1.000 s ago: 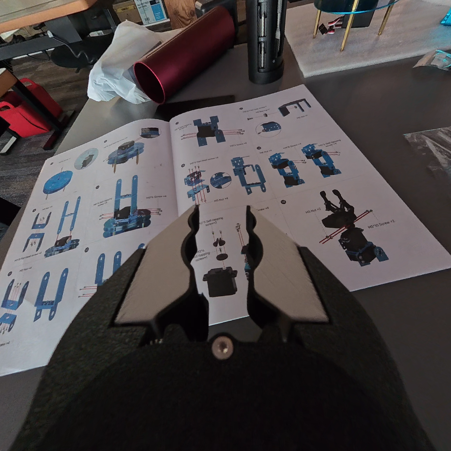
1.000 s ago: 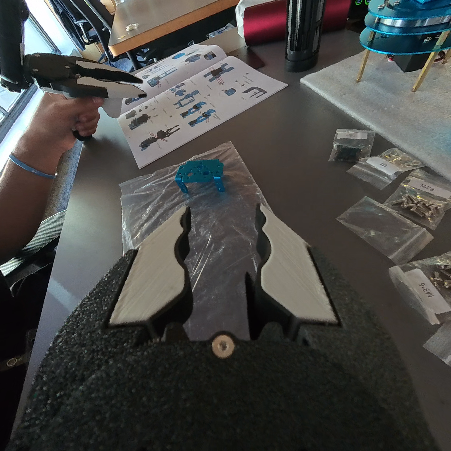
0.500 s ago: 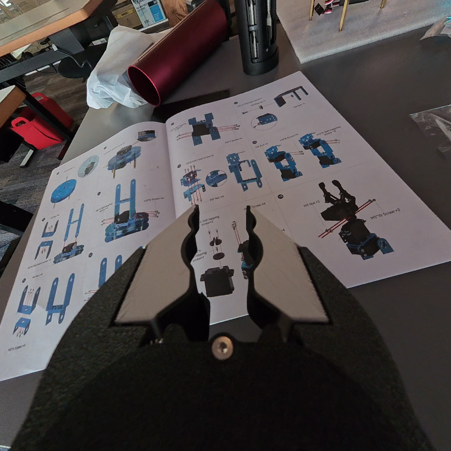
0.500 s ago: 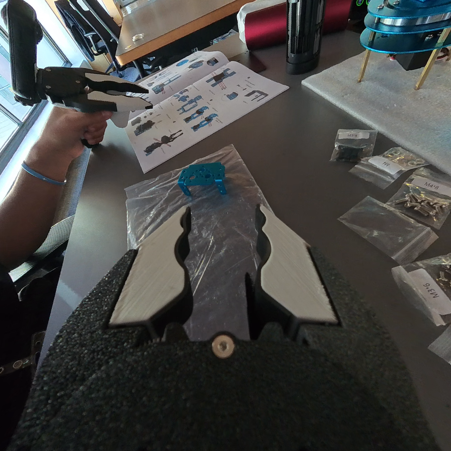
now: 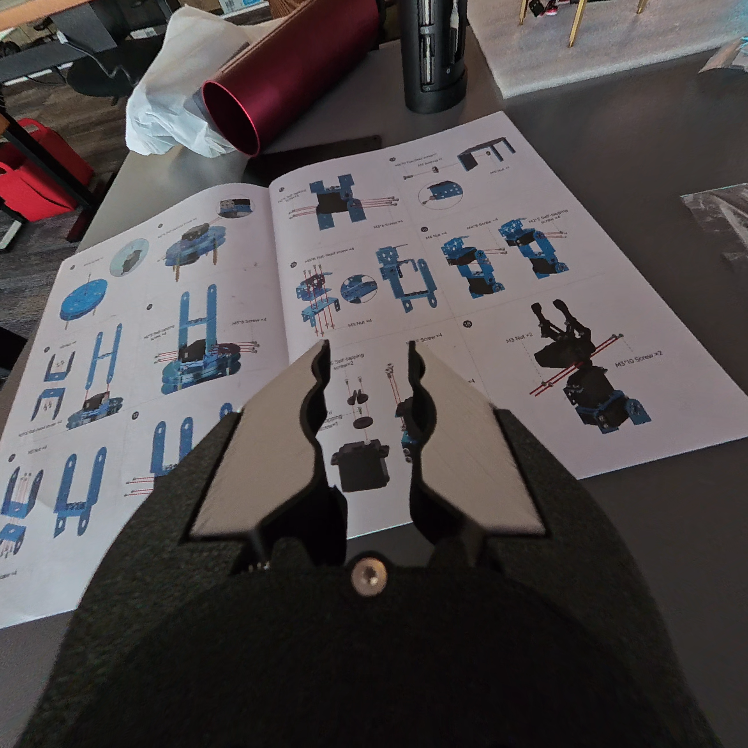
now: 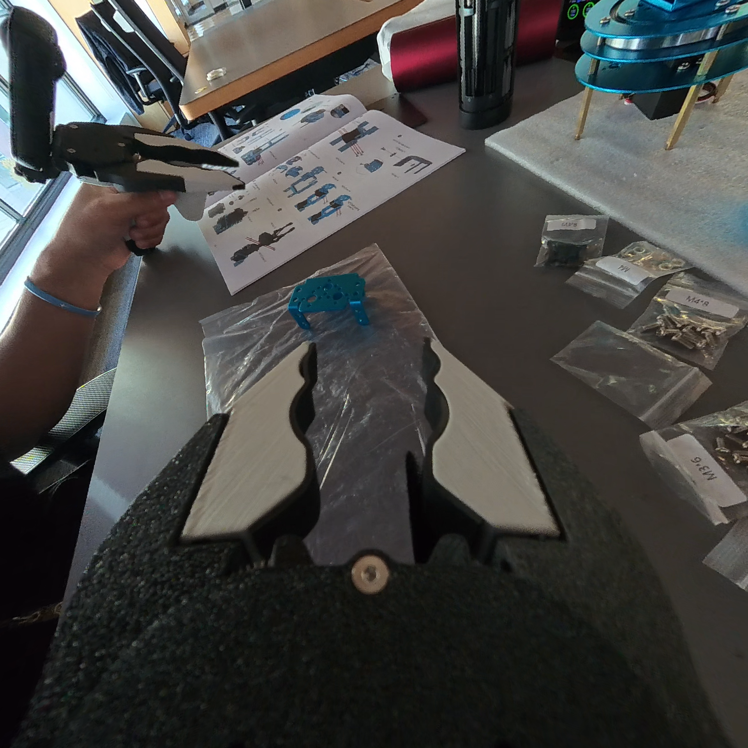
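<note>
The desk (image 6: 485, 226) is dark grey. On it the open assembly manual (image 5: 506, 259) has white pages printed with blue and black part drawings crossed by thin red lines. Behind the manual lie a dark red tube (image 5: 291, 77) and a black cylinder (image 5: 435, 52). Beside the manual, a bright blue metal bracket (image 6: 328, 298) sits on a clear plastic bag (image 6: 364, 388).

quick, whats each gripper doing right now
left gripper: open, empty, above the open booklet
right gripper: open, empty, above the plastic bag
</note>
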A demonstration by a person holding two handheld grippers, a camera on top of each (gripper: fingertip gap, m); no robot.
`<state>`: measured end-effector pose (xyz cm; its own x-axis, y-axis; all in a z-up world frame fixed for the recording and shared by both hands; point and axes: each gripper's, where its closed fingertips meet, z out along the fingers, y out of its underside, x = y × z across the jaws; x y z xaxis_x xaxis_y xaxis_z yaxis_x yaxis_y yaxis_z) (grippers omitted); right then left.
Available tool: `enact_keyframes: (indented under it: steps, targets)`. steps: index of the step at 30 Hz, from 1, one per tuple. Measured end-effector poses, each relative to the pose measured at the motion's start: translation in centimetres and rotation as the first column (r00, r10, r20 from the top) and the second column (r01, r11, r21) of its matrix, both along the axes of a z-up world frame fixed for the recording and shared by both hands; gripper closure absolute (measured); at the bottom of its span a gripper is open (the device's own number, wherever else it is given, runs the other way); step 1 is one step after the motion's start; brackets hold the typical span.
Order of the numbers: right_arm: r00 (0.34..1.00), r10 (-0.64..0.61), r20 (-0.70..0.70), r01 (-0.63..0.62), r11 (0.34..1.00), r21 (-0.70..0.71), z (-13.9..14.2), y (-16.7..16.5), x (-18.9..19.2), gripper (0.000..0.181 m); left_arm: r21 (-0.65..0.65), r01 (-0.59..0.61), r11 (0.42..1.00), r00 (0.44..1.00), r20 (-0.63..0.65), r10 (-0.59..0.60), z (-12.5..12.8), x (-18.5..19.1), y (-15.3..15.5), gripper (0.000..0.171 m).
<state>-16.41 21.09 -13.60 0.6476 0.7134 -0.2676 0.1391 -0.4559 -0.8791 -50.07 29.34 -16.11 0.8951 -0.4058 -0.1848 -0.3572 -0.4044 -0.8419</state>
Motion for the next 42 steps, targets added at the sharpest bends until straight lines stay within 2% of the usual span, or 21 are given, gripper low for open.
enact_keyframes:
  steps: [5, 15, 22, 27, 31, 34, 36, 40, 42]
  targets:
    - [1.000, -0.004, 0.018, 0.005, 1.000, -0.023, -0.4, 0.1, 0.0, 0.129, -0.042, 0.017, 0.999, 1.000, -0.002, -0.017, -0.6, 0.3, 0.0, 0.133]
    - [0.999, 0.010, 0.032, -0.008, 0.998, -0.058, -1.0, 0.1, -0.2, 0.128, -0.062, 0.045, 0.997, 0.998, 0.035, -0.043, -0.7, 0.6, -0.1, 0.133]
    - [0.998, 0.020, 0.063, -0.016, 0.997, -0.076, -1.5, 0.0, -0.4, 0.128, -0.059, 0.059, 0.997, 0.998, 0.013, -0.058, -0.8, 0.8, -0.2, 0.133]
    - [0.996, -0.054, 0.071, 0.064, 0.988, -0.143, -1.8, 0.3, 0.9, 0.129, -0.064, 0.104, 0.993, 0.995, -0.001, -0.104, -1.0, 1.5, -0.5, 0.134]
    - [0.978, -0.152, 0.144, 0.157, 0.987, -0.027, 0.9, 1.2, 4.7, 0.130, -0.063, 0.144, 0.988, 0.989, 0.027, -0.143, -0.7, 2.0, -0.8, 0.133]
    - [0.885, -0.371, 0.282, 0.336, 0.927, 0.165, 4.0, 2.8, 11.5, 0.134, -0.059, 0.133, 0.989, 0.990, 0.043, -0.131, -0.4, 1.9, -0.4, 0.133]
    - [0.828, -0.420, 0.371, 0.385, 0.907, 0.168, 4.8, 3.0, 14.8, 0.141, -0.015, 0.139, 0.990, 0.990, 0.017, -0.139, 0.8, 2.4, 0.6, 0.133]
    - [0.721, -0.438, 0.537, 0.370, 0.899, 0.236, 5.6, 4.6, 18.4, 0.142, 0.048, 0.315, 0.948, 0.949, -0.010, -0.315, 4.8, 8.4, 3.3, 0.133]
    - [0.740, -0.418, 0.527, 0.371, 0.907, 0.199, 4.3, 5.3, 18.3, 0.142, 0.059, 0.438, 0.897, 0.899, -0.002, -0.439, 6.5, 13.2, 4.7, 0.133]
